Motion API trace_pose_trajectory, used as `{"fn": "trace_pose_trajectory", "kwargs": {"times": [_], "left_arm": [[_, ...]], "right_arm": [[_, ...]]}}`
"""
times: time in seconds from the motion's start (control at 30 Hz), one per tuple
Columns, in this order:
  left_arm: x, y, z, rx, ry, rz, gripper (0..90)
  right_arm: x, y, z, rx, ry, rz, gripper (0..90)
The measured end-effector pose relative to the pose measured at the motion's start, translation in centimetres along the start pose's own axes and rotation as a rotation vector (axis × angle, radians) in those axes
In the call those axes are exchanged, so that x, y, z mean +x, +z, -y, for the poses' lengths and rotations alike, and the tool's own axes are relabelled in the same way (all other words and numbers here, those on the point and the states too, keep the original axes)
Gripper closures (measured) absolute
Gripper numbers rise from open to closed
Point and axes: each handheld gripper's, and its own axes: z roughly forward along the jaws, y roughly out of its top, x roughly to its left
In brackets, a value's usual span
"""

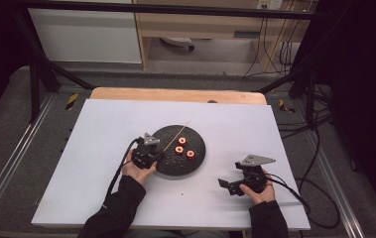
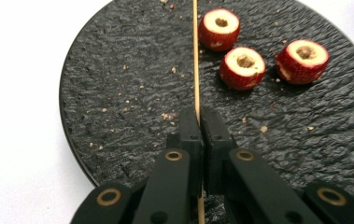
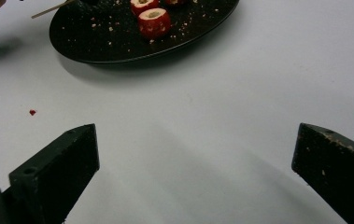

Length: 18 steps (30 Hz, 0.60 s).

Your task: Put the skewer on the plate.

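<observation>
Black rough-textured plate [image 2: 118, 93], three red fruit pieces [image 2: 243, 67] with pale cream cut tops, tan skewer [image 2: 195, 56], white table cover [image 1: 101, 148], black gripper jaws

Rough matt slate-like black plate [image 2: 118, 93], thin smooth wooden skewer [image 2: 195, 56].

open white table [image 1: 101, 163] around the dark plate [image 1: 195, 158]; three cored fruits [image 1: 184, 148] beside the skewer [image 1: 175, 137]
</observation>
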Motion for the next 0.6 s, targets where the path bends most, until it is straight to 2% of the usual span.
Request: {"fn": "trace_pose_trajectory", "kwargs": {"times": [0.17, 0.43, 0.6], "left_arm": [[-0.1, 0.5, 0.0, 0.029, 0.000, -0.017, 87.8], [-0.1, 0.4, 0.0, 0.022, 0.008, -0.015, 86.7], [0.1, -0.6, 0.0, 0.011, 0.034, 0.021, 75.3]], "right_arm": [[0.0, 0.0, 0.0, -0.005, 0.007, -0.002, 1.7], [0.0, 0.0, 0.0, -0.003, 0.009, -0.004, 1.7], [0.0, 0.0, 0.0, -0.008, 0.002, 0.002, 1.7]]}}
